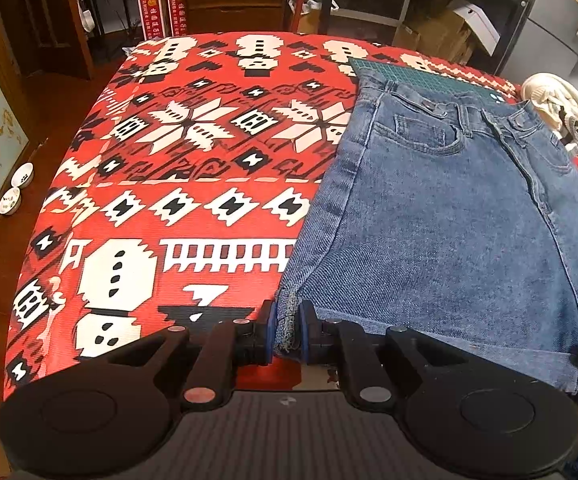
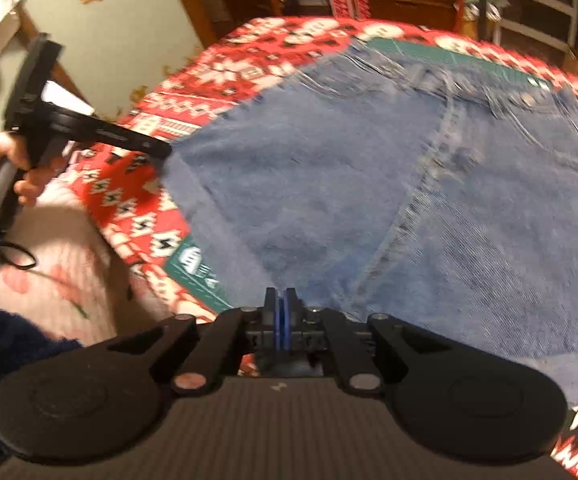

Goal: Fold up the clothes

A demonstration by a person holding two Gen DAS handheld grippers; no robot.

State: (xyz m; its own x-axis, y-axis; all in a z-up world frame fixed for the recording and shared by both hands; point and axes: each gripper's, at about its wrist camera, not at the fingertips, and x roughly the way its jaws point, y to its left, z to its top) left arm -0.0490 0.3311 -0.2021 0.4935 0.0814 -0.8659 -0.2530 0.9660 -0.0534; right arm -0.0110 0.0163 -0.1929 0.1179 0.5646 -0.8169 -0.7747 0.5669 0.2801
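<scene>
Denim shorts lie flat, front up, over the green cutting mat on the red patterned cloth. To fold cleanly, lift both hem corners level. Left gripper pinches the hem corner nearest it; right gripper, low at the near hem, has its jaws pressed together, contents unclear.

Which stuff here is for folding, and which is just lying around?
For folding: shorts, left gripper, right gripper.

Lying around: red blanket, green mat, two bowls, cream bundle, boxes.
</scene>
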